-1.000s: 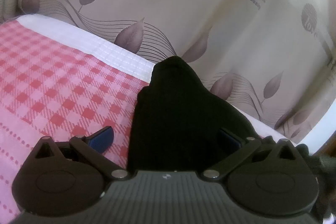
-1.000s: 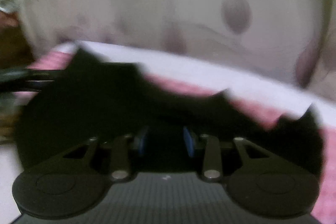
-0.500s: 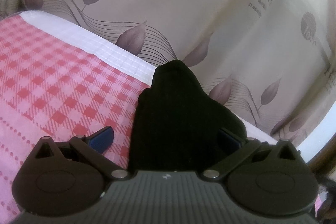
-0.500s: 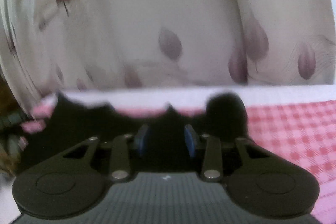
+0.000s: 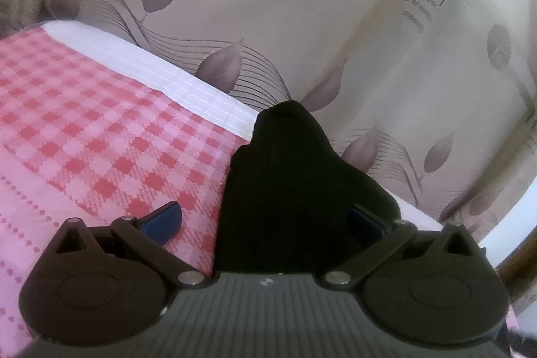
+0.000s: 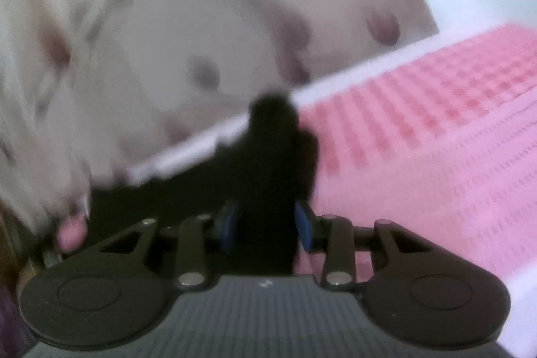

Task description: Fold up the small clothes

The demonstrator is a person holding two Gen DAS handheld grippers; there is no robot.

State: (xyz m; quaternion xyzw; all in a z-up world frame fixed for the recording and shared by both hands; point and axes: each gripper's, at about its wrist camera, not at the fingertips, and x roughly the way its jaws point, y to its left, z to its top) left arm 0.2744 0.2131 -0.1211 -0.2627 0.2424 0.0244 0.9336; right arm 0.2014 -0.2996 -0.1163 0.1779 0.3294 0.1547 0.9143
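My right gripper (image 6: 266, 223) pinches the black garment (image 6: 268, 163) narrowly mid-swing, my left gripper (image 5: 265, 217) gapes wide, so the bunched cloth could slip free.

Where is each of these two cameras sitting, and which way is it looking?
Left wrist view: sits on the left gripper, looking forward over the black garment on the pink checked cloth toward the leaf-print curtain; only its open fingers show.
Right wrist view: sits on the right gripper, blurred, jaws closed on the black garment; no hand shows.
Shared: garment, cloth, curtain.
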